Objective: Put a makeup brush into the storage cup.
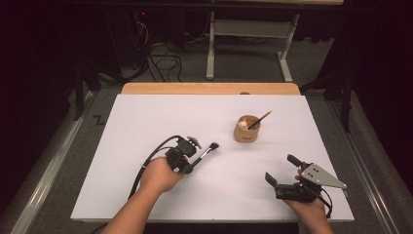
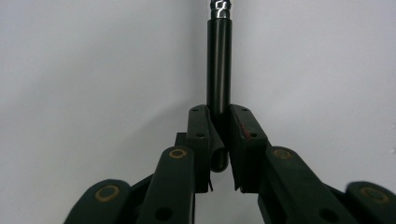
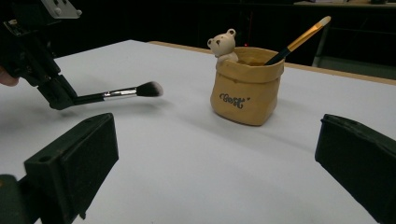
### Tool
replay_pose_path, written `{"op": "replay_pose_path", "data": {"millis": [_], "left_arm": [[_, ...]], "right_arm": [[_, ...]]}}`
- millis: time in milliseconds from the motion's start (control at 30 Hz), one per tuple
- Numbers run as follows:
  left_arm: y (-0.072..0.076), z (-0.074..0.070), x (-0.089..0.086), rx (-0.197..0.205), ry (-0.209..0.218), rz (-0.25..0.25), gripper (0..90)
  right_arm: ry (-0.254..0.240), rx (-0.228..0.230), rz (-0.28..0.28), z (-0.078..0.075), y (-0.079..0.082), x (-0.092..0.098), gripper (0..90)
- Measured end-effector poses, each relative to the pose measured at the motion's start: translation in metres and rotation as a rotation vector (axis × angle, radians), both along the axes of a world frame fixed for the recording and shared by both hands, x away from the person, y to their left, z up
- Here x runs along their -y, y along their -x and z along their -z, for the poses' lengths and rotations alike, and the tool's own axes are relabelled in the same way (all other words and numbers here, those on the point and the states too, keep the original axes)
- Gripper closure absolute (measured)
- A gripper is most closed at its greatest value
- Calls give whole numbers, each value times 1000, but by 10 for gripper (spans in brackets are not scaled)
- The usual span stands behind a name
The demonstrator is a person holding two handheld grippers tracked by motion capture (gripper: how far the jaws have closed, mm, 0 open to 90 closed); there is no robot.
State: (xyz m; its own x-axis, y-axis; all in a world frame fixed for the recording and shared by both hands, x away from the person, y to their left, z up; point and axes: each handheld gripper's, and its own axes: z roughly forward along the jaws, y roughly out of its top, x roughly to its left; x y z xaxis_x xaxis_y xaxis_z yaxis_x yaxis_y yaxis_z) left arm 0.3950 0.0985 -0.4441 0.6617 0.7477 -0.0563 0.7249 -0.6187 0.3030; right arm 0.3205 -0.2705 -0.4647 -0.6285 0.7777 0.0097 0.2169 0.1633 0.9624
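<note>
Here, view by view, is what you have in front of you.

High view, room: your left gripper (image 1: 194,163) works near the middle of the white table (image 1: 146,122), with bare surface all round it; your right gripper (image 1: 280,176) sits close to the near right corner, just inside the edge.
High view, thing in hand: the makeup brush (image 1: 207,151) juts from your left gripper, bristles aimed toward the tan pot (image 1: 247,129), well apart from it.
High view, hard to read: the brush handle is lost behind the gripper body.

Left gripper view, jaws: closed on the brush's round black handle (image 2: 218,70), pads pressing both sides.
Left gripper view, cut off: the silver ferrule (image 2: 220,8) runs out at the top edge, so you can't see the bristles.
Left gripper view, surfaces: glossy handle, matte black jaws, plain white tabletop.

Right gripper view, jaws: spread wide, nothing between them.
Right gripper view, room: open table lies between your jaws and the pot.
Right gripper view, shapes: the pot looks like a soft crumpled sack with script lettering, a small bear figure (image 3: 223,44) on its rim and a gold-handled brush (image 3: 299,39) leaning inside.
Right gripper view, brush: dark fluffy tip, held just above the table.
</note>
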Motion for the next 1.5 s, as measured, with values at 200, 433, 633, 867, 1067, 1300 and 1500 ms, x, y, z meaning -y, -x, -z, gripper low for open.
{"op": "replay_pose_path", "data": {"millis": [200, 433, 633, 867, 1067, 1300, 1500], "left_arm": [[3, 2, -19, 22, 8, -62, 796], [7, 4, -42, 34, 32, -150, 796], [11, 7, -58, 68, 84, -202, 795], [25, 13, -71, 182, 164, -264, 795], [36, 15, -78, 294, 206, -290, 795], [46, 17, -85, 393, 266, -320, 795], [55, 24, -89, 441, 308, -327, 795]], "right_arm": [[3, 3, -5, 0, 0, 0, 3], [8, -1, -5, 1, -1, -1, 3], [9, 1, -4, 1, 0, -1, 3], [10, 2, -3, 1, 1, -3, 3], [10, 5, -5, 0, 1, -3, 3], [11, 5, -3, 1, 1, -3, 3], [14, 7, -2, 1, 1, -3, 3]]}}
